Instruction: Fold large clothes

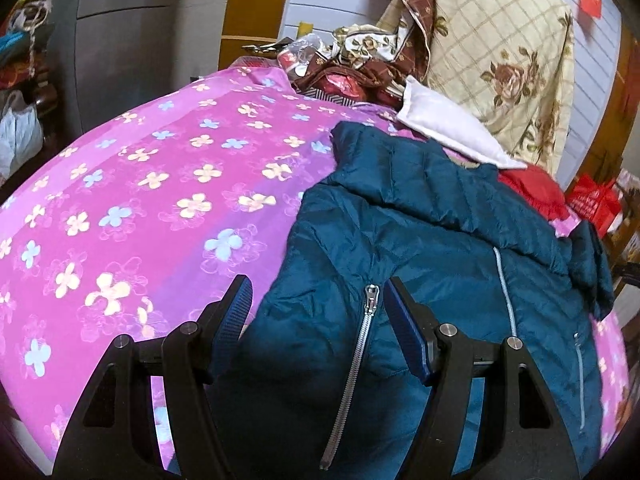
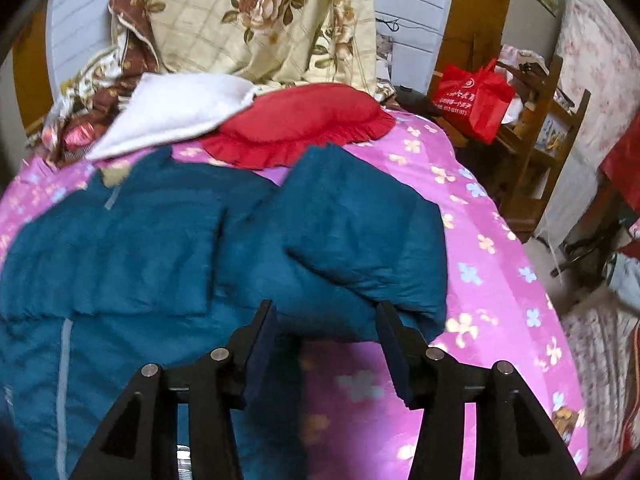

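A teal puffer jacket (image 1: 440,248) lies spread on a bed with a pink flowered sheet (image 1: 140,184). My left gripper (image 1: 318,294) is open, its fingers either side of the jacket's left front edge by a silver zipper (image 1: 352,364). In the right wrist view the jacket (image 2: 160,248) has a sleeve (image 2: 360,232) folded across its right side. My right gripper (image 2: 326,316) is open, just in front of the sleeve's lower edge, holding nothing.
A white pillow (image 2: 172,112), a red frilled cushion (image 2: 304,120) and a floral quilt (image 2: 256,12) pile at the head of the bed. A red bag (image 2: 472,96) sits on a wooden shelf (image 2: 540,140) to the right. The pink sheet (image 2: 492,280) reaches the bed's right edge.
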